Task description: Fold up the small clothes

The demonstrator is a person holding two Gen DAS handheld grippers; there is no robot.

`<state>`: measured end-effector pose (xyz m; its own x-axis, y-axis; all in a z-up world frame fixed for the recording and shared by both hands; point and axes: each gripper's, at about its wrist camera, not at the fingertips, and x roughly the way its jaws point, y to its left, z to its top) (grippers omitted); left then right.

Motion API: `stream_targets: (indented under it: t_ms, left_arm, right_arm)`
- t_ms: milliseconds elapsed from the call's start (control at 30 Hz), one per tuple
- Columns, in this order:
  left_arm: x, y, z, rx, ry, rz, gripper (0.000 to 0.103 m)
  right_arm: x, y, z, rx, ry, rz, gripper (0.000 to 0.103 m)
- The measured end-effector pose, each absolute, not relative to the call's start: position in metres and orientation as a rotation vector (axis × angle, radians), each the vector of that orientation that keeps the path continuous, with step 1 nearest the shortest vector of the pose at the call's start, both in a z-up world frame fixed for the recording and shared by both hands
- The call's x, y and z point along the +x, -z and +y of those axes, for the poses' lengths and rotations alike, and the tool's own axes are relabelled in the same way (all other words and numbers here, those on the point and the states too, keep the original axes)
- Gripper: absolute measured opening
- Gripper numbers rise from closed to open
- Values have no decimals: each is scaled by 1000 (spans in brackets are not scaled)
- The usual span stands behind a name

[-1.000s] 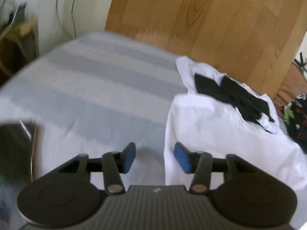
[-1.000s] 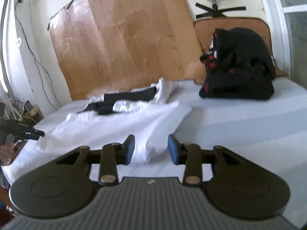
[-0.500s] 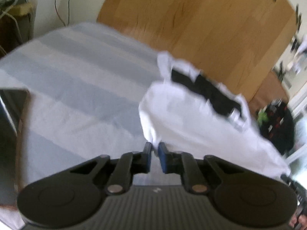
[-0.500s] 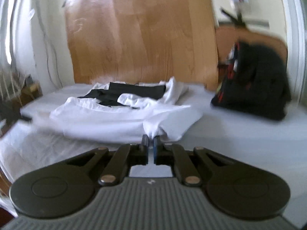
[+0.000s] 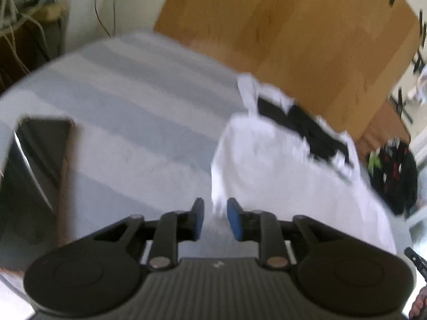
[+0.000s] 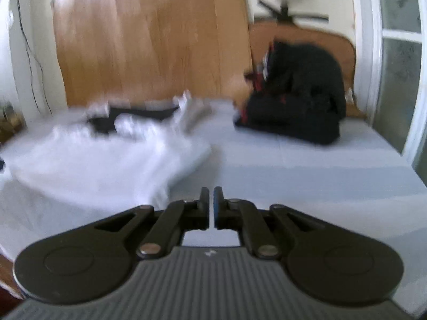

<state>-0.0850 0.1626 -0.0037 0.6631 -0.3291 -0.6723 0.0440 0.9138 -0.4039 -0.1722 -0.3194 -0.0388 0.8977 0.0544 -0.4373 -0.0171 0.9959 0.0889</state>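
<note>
The white cotton T-shirt [image 5: 280, 165] is found lying flat on the grey-and-white striped bed [image 5: 128, 112], towards 2 o'clock in the left wrist view and towards 10 o'clock in the right wrist view [image 6: 101, 160]. A black fabric piece [image 5: 301, 125] is seen resting on the far part of the shirt, near the light-brown wooden board [image 5: 293, 26] that stands behind the bed.

The left tongs [image 5: 215, 218] are held with a moderate gap between the blue pads [image 5: 234, 220]. A hanging corner of the white shirt is seen in line with that gap at 12 o'clock; whether it is touched cannot be told, as the frame is blurred.

The right tongs [image 6: 210, 205] are drawn almost together, with only a thin slit left and nothing gripped. They are placed over bare bedding, just beside the near right corner of the shirt.

A black bundle of clothing with red markings [image 6: 296, 106] is noted on the bed at 1 o'clock in the right wrist view, well apart from the shirt.
</note>
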Motion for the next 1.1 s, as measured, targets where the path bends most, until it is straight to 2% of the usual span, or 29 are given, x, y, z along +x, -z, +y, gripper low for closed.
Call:
stream_targets:
  t_ms: [133,200,333,367,433,500,767,867,967,1033,1100]
  left_arm:
    - [-73,-14,148,-335,245,754,23]
    - [-65,-15,129,-286,268,719,38]
    - [-51,-2,104,-143,222,707,40]
    - [-45,7,102,-120,190,739,38]
    - [-40,23,105,-104,155,817,17]
    - [-50,29,111,-71,157,800,5]
    - [-75,28,125,-63,142,834,3]
    - [-75,18,135,-107,141,840,8]
    - [-71,-1,141,-140,137,780,8]
    - [-63,-16,139,-123,138,742,12]
    - [-48,-30,130,-72,133,712,28]
  right_arm:
    - [-150,29,-287,107,-171,387,9]
    - [-136,34,-267,104,-232,393,9]
    - [-113,55,-237,62,-313,446,11]
    - [-107,62,-237,57,-308,472,11]
    - [-102,73,-243,35,-244,516,10]
    - [-104,78,-261,80,-220,515,6]
    - [-102,85,-294,277,-209,518,2]
    - [-103,83,-294,298,-219,521,7]
    - [-110,78,-299,333,-247,492,11]
    - [-111,70,-303,339,-255,465,14]
    - [-105,60,-308,327,-252,457,14]
